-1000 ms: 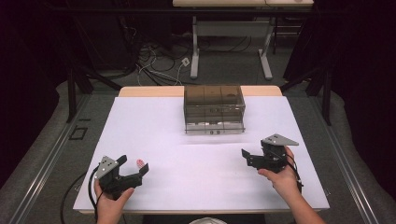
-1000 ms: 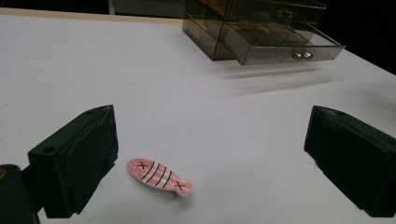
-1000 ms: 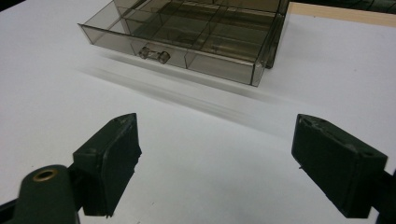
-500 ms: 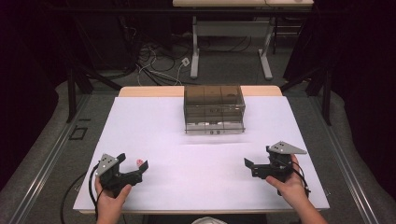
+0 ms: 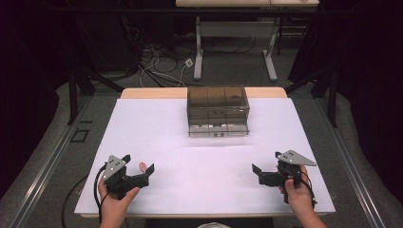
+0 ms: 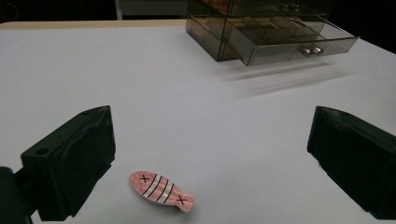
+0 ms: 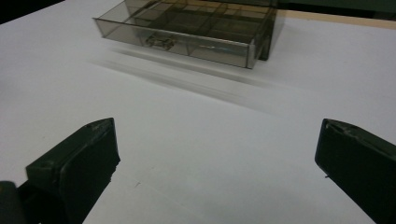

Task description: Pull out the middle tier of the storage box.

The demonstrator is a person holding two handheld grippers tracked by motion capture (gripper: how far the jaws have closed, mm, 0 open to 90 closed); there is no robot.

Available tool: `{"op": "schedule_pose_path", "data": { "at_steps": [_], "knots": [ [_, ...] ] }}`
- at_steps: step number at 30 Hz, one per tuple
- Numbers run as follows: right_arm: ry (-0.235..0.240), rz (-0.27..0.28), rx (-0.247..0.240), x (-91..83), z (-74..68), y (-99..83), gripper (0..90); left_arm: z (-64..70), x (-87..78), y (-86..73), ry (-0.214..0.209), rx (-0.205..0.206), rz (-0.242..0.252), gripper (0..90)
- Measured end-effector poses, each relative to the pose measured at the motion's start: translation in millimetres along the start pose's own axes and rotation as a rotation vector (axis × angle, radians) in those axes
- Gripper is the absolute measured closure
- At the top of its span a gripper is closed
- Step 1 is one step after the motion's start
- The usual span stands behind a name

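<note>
A small pink fish-shaped clip [image 6: 161, 190] with black stripes and crosses lies flat on the white table [image 5: 209, 190]. It rests between the jaws of my left gripper [image 6: 210, 140], nearer the left jaw, and neither jaw touches it. In the high view the clip [image 5: 142, 166] is at the front left, inside the open left gripper [image 5: 139, 163]. My right gripper [image 5: 266, 162] stands open at the front right with nothing between its jaws [image 7: 215, 140]. A smoky clear drawer box [image 5: 217, 110] sits at the back middle, its bottom drawer [image 6: 285, 44] pulled out.
The open drawer [image 7: 187, 30] is split into several small compartments. Wide bare white table lies between the grippers and the box. Beyond the table's far edge, cables [image 5: 157, 61] and desk legs stand on the floor.
My right gripper has drawn back toward the near edge and slightly to the right. The left gripper has hardly moved, and the clip lies where it was.
</note>
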State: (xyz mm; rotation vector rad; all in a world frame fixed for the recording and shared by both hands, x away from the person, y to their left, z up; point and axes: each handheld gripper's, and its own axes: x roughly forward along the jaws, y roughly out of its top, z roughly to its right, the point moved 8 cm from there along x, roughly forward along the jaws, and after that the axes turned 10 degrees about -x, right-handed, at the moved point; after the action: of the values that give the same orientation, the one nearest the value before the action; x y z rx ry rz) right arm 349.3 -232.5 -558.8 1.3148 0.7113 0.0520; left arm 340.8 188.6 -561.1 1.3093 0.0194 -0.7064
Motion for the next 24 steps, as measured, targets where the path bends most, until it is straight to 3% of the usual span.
{"op": "schedule_pose_path", "data": {
  "at_steps": [2, 6, 11, 15, 24],
  "knots": [
    [-0.012, -0.012, 0.013, -0.7, 2.6, -2.7, 0.0, 1.8, 0.5, -0.1, 0.003, 0.005, -0.006, 1.4],
    [0.006, -0.001, 0.029, -1.3, 3.4, -4.4, 0.0, 5.0, 2.0, 1.9, 0.006, 0.025, -0.015, 2.3],
    [0.006, 0.026, 0.025, -2.6, 4.6, -3.2, 0.0, 7.0, 7.0, 6.6, -0.003, 0.003, -0.034, 3.3],
    [0.031, 0.013, 0.026, 0.5, 1.9, -5.5, 0.0, 9.2, 9.9, 12.2, 0.002, 0.006, -0.064, 3.3],
    [0.022, 0.001, 0.029, 5.8, 3.1, -5.5, 0.0, 7.8, 18.3, 27.1, -0.004, -0.013, -0.103, 7.4]
  ]
}}
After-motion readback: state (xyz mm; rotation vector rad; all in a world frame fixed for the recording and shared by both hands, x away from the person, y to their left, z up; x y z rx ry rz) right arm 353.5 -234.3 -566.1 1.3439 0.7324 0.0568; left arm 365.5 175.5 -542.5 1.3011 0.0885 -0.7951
